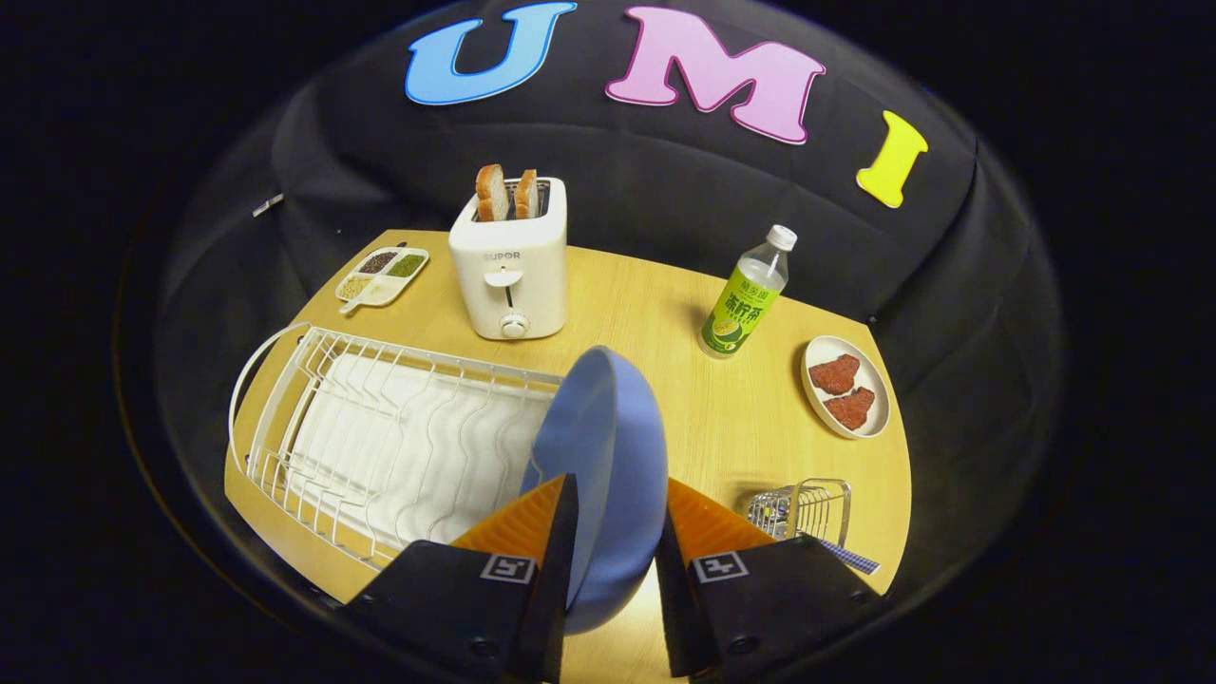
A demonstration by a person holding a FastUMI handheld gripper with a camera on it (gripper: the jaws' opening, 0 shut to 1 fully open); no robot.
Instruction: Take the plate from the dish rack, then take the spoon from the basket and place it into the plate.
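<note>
Between the two fingers of the tongs (613, 532) stands one blue plate (608, 456) on its edge, and both fingers press on it. Left of the plate lies one white wire dish rack (380, 437); right of the plate stands one small wire basket (803, 508). Beyond the plate stand one white toaster (510, 271) with two bread slices (506, 193), one bottle (746, 294), one divided tray (382, 275) and one dish (845, 387) with two red pieces. All rest on a light wooden bench (655, 313), with black cloth behind.

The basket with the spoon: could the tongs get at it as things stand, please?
Probably not yet: the tongs are shut on the blue plate, so the basket, just right of them, must wait.
</note>
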